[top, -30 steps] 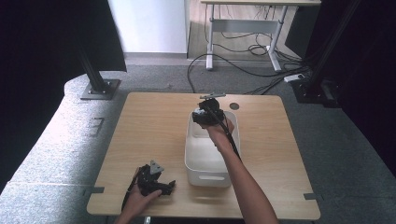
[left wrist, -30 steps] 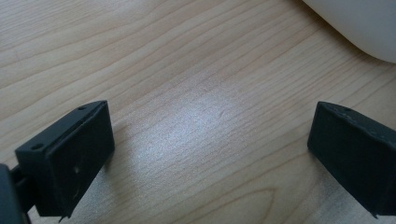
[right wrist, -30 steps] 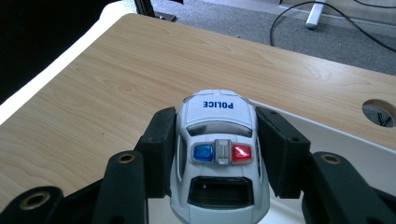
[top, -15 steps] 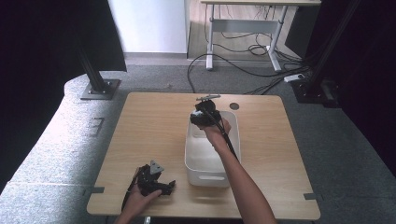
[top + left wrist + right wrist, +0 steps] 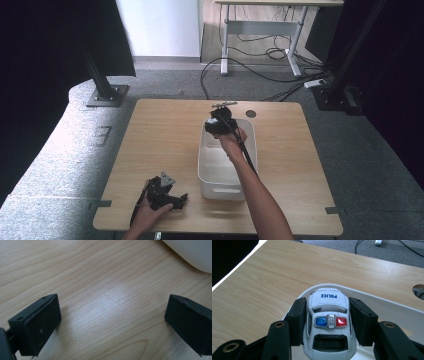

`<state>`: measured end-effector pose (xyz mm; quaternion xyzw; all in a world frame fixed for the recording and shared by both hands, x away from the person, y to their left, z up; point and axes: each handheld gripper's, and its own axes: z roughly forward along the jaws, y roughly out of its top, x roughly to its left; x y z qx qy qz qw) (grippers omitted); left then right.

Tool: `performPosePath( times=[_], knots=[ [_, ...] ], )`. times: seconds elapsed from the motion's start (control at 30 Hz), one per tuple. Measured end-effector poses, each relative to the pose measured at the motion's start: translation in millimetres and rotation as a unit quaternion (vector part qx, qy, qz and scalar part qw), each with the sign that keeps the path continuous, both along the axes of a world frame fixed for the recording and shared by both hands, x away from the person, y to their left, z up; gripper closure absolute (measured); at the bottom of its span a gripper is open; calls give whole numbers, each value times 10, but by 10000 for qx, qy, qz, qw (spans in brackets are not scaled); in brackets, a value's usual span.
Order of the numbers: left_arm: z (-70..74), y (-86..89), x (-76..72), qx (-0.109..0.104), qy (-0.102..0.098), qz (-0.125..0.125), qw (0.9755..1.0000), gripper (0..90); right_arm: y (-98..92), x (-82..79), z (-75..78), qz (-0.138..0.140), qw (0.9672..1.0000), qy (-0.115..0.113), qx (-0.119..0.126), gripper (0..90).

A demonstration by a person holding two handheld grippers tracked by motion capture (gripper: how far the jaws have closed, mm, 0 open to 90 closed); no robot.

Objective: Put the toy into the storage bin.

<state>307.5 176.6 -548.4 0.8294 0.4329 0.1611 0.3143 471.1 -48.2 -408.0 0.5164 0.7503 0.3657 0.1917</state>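
Over the far end of the white tub (image 5: 220,175), the right tongs (image 5: 328,322) clamp a white toy police car (image 5: 328,323) by its two sides, held above the tub's rim. Near the worktop's (image 5: 165,135) front edge, the left tongs (image 5: 167,196) rest with jaws wide apart, nothing between them

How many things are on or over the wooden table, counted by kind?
Toy police car: 1, clamped in the right hand-held gripper over the bin
White plastic bin: 1
Hand-held grippers: 2, counting the left hand-held gripper at the table's near edge
Total: 4
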Motion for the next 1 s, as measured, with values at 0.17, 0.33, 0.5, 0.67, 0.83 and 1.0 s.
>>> performPosePath(
  times=[0.17, 0.33, 0.5, 0.67, 0.83, 1.0],
  knots=[
    [0, 0, -2, 0, 0, 3, 10000, 6, -26, 31, -43, -54, 10000, 62, 0, 500],
    [0, 0, -2, 1, -2, 3, 10000, 6, -69, 59, -111, -105, 9999, 123, -20, 500],
    [0, 1, -2, 2, -2, 3, 10000, 6, -83, 73, -158, -115, 9997, 199, -43, 500],
    [0, 1, -4, 1, 1, 4, 10000, 6, -76, 79, -176, -112, 9997, 219, -27, 500],
    [0, 1, -4, 2, -1, 5, 10000, 6, -53, 84, -213, -65, 9995, 290, -70, 500],
    [0, 1, -4, 2, 4, 4, 10000, 5, -56, 98, -237, -68, 9993, 353, -72, 500]
  ],
)
